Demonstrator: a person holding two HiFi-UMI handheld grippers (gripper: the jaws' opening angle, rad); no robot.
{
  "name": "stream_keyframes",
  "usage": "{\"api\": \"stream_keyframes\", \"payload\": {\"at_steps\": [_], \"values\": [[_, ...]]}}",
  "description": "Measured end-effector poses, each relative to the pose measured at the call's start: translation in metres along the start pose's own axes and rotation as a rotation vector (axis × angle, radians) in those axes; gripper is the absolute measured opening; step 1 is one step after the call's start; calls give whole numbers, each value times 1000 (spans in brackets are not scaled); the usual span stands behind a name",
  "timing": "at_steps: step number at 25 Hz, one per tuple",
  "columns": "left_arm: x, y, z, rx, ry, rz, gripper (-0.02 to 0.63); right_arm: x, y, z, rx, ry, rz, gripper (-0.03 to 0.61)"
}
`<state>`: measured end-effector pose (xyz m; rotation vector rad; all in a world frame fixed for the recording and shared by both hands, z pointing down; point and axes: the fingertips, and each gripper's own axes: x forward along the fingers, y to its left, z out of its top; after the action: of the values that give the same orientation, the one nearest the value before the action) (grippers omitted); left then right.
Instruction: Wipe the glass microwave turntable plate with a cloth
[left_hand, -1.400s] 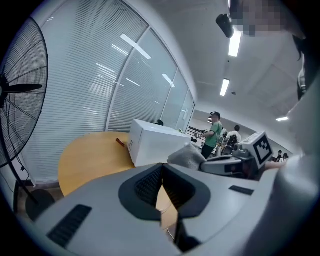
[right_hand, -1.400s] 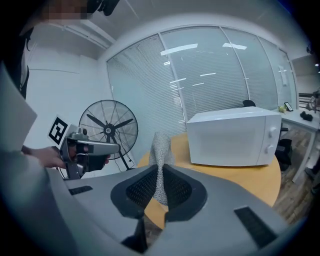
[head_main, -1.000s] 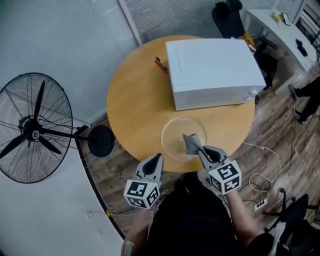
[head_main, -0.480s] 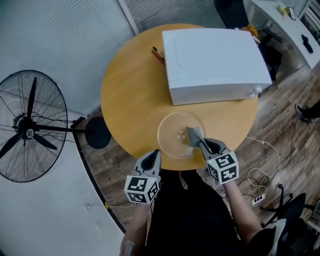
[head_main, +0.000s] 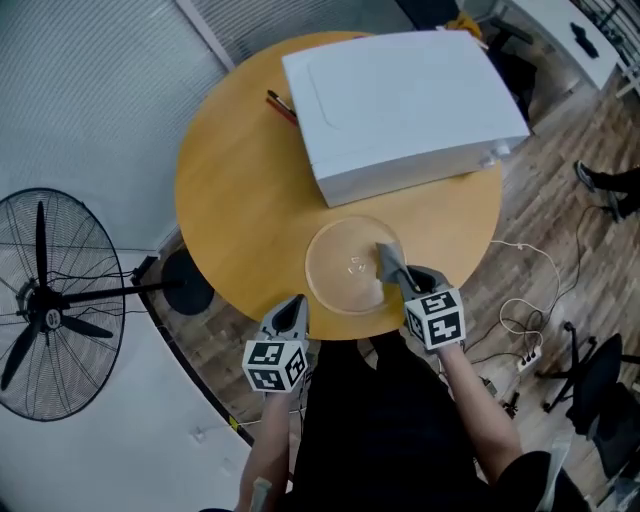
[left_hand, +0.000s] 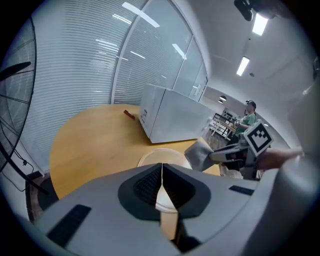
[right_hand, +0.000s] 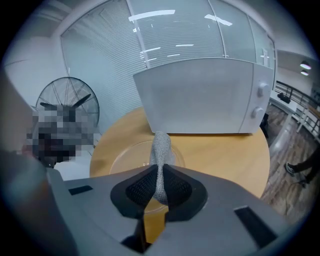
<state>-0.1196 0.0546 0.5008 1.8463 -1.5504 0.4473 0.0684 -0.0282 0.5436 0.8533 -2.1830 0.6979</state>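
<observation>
Your right gripper (right_hand: 159, 186) has its jaws clamped on the near end of the grey cloth (right_hand: 161, 148). The cloth stands up from between the pads and reaches away from you over the glass turntable plate (right_hand: 125, 156). From the head view, the free end of the cloth lies over the right part of the plate, inside its rim. Whether it presses on the glass cannot be told.

Your left gripper (left_hand: 161, 179) has its jaws pressed together with nothing between them. It hangs off the near edge of the table, to the near left of the plate and apart from it. The plate's rim shows just beyond its closed tips.

The plate lies flat on the round wooden table (head_main: 235, 200), close to the near edge and between your two grippers. Just beyond the plate stands the white microwave (head_main: 400, 90), taking up the far right of the tabletop. A red pen (head_main: 280, 104) lies on the table beside the microwave's far left corner. On the floor to the left, well apart from the table, stands a black fan (head_main: 45, 305).
</observation>
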Motion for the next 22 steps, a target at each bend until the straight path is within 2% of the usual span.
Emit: {"api": "stream_keyframes", "payload": {"at_steps": [8, 13, 18, 22], "values": [[51, 31, -25, 51, 160, -123, 2, 20, -12, -30, 24, 86, -209, 41], [76, 45, -38, 77, 238, -189, 35, 29, -13, -40, 3, 113, -314, 41], [98, 52, -55, 0, 329, -236, 78, 39, -19, -51, -1, 134, -386, 41], [107, 60, -65, -39, 366, -201, 81, 43, -19, -57, -3, 155, -415, 41]]}}
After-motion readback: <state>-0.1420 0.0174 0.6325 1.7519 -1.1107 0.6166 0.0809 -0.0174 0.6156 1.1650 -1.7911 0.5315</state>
